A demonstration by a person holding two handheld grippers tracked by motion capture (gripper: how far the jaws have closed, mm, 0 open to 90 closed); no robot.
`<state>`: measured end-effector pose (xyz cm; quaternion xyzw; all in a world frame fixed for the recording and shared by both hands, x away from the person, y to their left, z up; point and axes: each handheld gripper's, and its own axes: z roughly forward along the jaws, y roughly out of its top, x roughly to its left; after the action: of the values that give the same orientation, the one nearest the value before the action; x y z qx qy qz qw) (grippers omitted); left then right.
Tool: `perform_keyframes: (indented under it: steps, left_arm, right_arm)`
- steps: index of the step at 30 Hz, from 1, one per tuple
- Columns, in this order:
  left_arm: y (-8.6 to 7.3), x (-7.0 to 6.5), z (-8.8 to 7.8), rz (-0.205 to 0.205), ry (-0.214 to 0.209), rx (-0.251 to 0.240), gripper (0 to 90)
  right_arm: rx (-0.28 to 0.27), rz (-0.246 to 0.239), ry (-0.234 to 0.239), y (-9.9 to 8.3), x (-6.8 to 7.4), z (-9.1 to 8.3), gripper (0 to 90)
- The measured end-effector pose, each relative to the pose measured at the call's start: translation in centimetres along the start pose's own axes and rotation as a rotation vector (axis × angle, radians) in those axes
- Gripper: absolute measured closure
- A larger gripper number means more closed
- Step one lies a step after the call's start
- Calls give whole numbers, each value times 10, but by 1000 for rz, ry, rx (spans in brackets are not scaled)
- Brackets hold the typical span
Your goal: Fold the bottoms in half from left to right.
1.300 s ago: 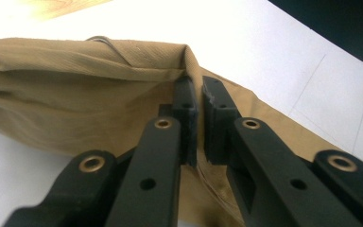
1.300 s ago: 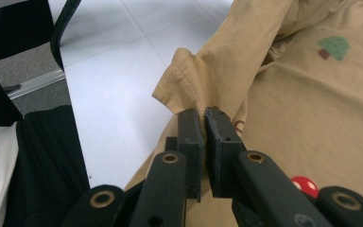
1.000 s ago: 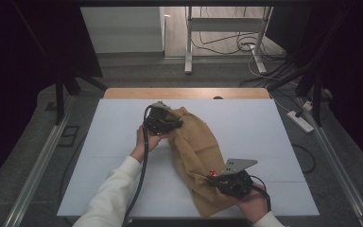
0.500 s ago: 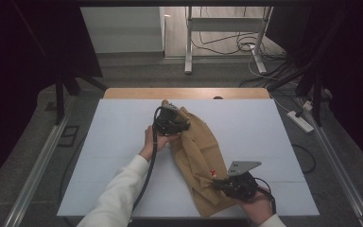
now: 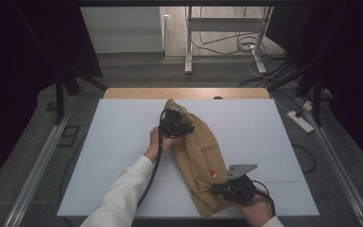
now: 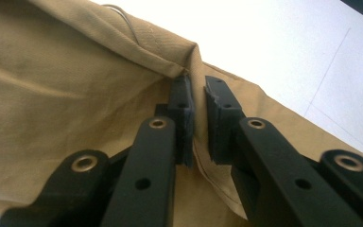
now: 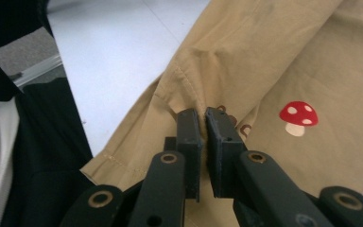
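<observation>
1. Tan garment [image 5: 201, 156]: lies lengthwise on white table [image 5: 99, 156], running from far centre toward near-right edge; creased, folded along the middle. Red mushroom print [image 5: 213, 172] near lower end.
2. L gripper [image 6: 197, 101]: at garment's far end, jaws pinched on a raised fold of cloth w/ a narrow gap left between pads.
3. R gripper [image 7: 203, 124]: at garment's near end, beside mushroom print, jaws clamped on a cloth edge by a stitched seam.
</observation>
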<state>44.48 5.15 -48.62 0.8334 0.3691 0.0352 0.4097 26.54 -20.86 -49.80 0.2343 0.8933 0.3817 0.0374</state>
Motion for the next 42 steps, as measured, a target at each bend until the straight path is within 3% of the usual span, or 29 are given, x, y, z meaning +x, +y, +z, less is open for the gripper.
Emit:
perform_keyframes:
  steps: [17, 19, 20, 22, 25, 30, 42]
  left_arm:
    - [0, -4, 14, 4, -6, 14, 794]
    - [0, -5, 14, 4, 1, 11, 732]
    - [1, -6, 14, 5, 3, 7, 639]
    - [2, -7, 11, 5, 11, -3, 501]
    - [3, -10, 3, 6, 39, -18, 346]
    - [-1, -12, -11, 14, 46, -38, 329]
    - [-31, -13, -47, 47, 62, -41, 338]
  right_arm:
    - [39, 5, -15, -4, 1, 1, 813]
    - [35, 7, -20, -5, 0, 0, 778]
    - [30, 7, -29, -6, -1, -1, 725]
    - [15, 2, -57, -6, -1, -3, 581]
    - [-44, 7, -107, -5, -3, -11, 451]
    - [-103, 36, -138, -2, -9, -23, 399]
    - [-142, 57, -194, 7, -25, -37, 395]
